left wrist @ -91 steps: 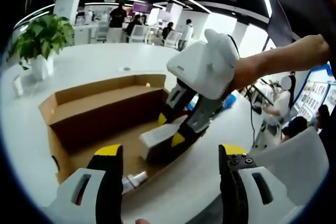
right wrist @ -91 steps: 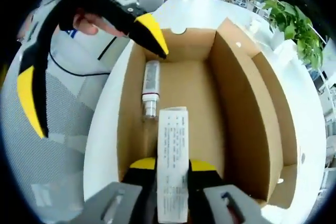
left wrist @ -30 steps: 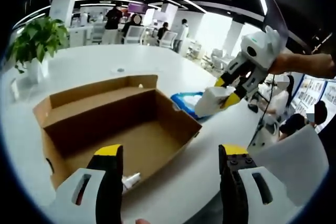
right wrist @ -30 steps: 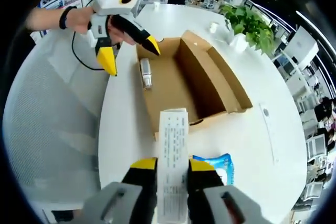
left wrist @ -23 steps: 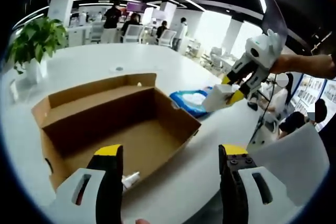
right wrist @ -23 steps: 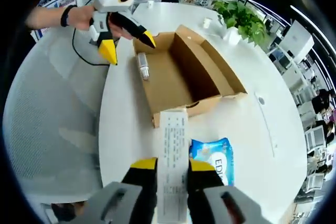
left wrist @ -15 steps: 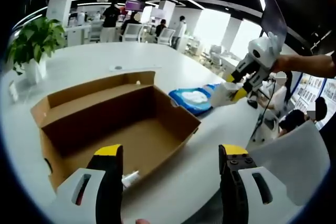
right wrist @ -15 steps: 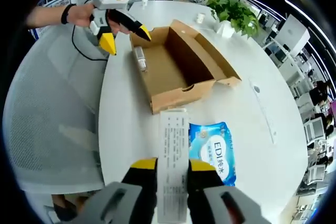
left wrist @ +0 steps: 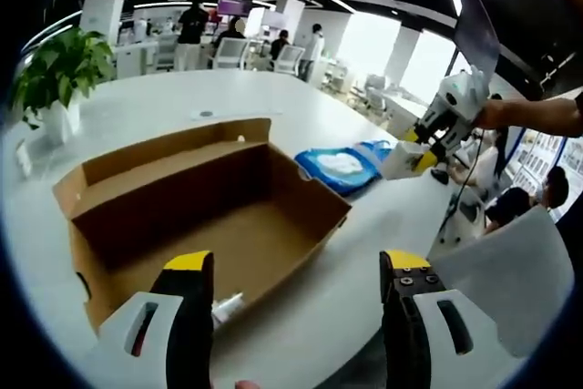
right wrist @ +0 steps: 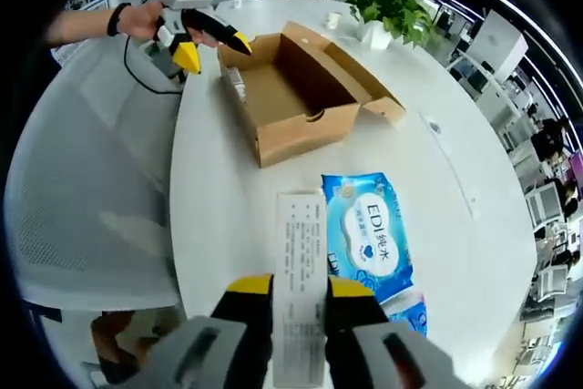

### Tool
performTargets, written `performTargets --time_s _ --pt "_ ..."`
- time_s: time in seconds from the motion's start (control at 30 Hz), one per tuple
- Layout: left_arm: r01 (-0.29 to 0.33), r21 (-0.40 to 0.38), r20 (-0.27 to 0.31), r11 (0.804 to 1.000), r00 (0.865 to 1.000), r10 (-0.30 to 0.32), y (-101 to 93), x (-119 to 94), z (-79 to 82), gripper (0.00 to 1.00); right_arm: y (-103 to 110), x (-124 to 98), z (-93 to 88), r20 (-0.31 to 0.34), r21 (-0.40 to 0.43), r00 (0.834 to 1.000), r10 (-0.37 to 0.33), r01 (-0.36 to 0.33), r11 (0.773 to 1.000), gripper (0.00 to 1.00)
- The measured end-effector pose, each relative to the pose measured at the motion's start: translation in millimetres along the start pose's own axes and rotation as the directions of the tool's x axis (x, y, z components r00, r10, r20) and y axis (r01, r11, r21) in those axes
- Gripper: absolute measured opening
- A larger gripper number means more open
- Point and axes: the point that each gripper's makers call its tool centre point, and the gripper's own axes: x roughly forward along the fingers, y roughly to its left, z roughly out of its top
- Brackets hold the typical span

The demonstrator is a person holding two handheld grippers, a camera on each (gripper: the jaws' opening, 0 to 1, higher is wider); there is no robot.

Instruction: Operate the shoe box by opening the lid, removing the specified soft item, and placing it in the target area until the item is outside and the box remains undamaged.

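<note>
The open brown shoe box (left wrist: 200,198) sits on the white table, with a small white bottle (left wrist: 228,305) lying at its near end. My left gripper (left wrist: 296,266) hovers open at the box's near end, nothing between its jaws. My right gripper (right wrist: 301,287) is shut on a long white soft pack (right wrist: 301,252) with a printed label and holds it above the table, beside a blue wipes pack (right wrist: 373,239). From the left gripper view the right gripper (left wrist: 446,125) holds the white pack (left wrist: 401,159) past the blue wipes pack (left wrist: 342,166). The box (right wrist: 291,88) and left gripper (right wrist: 196,15) lie far ahead.
A potted plant (left wrist: 59,66) stands on the table (right wrist: 219,207) beyond the box. A grey mesh chair (right wrist: 82,179) borders the table edge on the left. Another blue pack (right wrist: 405,312) lies just behind the wipes. People and desks fill the office background.
My right gripper has lifted the white pack out of the box and carried it away, past the box's end to beside the blue wipes pack. The left gripper has stayed put, open.
</note>
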Motion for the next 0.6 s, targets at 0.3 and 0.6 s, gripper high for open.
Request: performTargets --time_s 0.3,0.6 --pt "-0.018 -0.009 -0.001 1.000 1.000 0.018 6.4 -2 -2.0 0.76 -4 -3 -20.7 -0.008 0.023 1.000 -0.001 0.001 1.000 0.17" --pt "-0.038 -0.008 -0.017 0.999 0.999 0.038 12.4 -2 -6.3 0.76 -13 -3 -36.2 -0.023 0.026 1.000 0.006 -0.006 1.000 0.17"
